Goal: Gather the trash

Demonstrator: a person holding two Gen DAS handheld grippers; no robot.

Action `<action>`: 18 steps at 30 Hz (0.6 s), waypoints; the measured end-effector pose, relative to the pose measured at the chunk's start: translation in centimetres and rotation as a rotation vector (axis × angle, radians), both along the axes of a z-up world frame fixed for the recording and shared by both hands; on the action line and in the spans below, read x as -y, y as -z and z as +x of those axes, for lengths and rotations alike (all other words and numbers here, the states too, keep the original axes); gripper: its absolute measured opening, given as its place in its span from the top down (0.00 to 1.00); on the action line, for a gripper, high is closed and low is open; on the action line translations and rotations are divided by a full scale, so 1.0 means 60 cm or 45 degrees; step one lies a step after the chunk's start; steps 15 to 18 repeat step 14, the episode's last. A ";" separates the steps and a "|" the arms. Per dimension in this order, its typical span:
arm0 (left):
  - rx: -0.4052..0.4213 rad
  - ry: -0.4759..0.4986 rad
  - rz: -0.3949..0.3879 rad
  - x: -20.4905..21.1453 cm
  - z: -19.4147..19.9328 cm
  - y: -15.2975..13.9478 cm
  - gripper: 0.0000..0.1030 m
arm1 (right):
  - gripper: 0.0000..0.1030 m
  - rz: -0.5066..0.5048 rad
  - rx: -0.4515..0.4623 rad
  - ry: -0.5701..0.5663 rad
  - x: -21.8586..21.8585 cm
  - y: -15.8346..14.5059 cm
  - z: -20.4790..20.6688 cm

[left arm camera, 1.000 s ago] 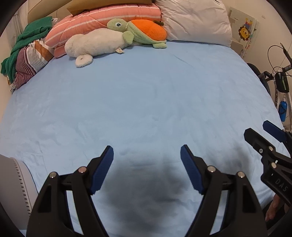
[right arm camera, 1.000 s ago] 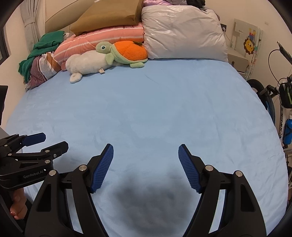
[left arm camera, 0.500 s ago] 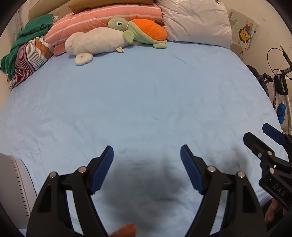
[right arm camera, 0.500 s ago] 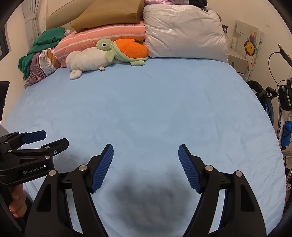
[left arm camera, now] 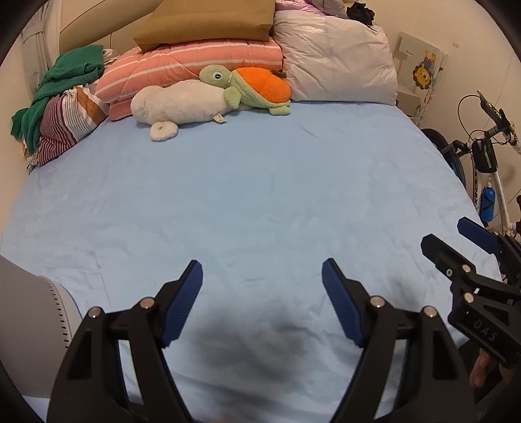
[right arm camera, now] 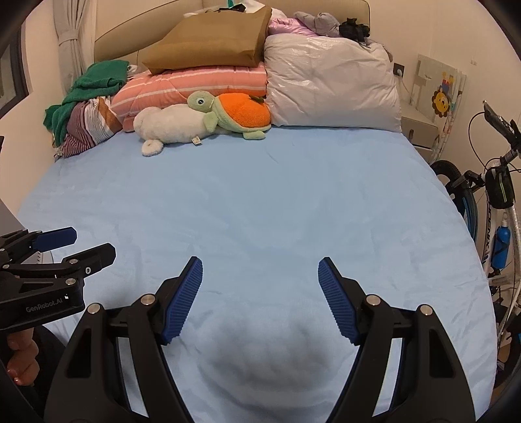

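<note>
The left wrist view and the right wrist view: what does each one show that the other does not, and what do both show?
Only the left wrist view shows the curved grey object at its lower left edge.

Only the right wrist view shows the curtain, the wall socket and the grey bundle behind the white pillow.

Both show the blue bed sheet, the turtle plush, the white plush, the brown paper bag, the bicycle, and the left gripper and right gripper, open and empty.
</note>
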State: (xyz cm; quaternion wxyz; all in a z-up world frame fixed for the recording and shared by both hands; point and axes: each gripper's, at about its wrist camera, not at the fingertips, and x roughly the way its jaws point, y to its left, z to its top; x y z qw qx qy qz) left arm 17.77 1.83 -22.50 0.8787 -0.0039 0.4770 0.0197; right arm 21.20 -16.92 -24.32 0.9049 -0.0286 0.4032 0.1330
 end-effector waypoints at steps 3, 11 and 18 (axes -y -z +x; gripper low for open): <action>0.008 0.004 0.005 0.001 -0.018 -0.014 0.26 | 0.31 0.002 0.012 -0.009 -0.003 -0.016 -0.014; 0.012 0.009 0.026 0.007 -0.064 -0.046 0.26 | 0.31 -0.014 0.037 -0.038 -0.013 -0.051 -0.052; 0.022 0.004 0.009 0.008 -0.080 -0.059 0.26 | 0.31 -0.017 0.038 -0.044 -0.017 -0.061 -0.065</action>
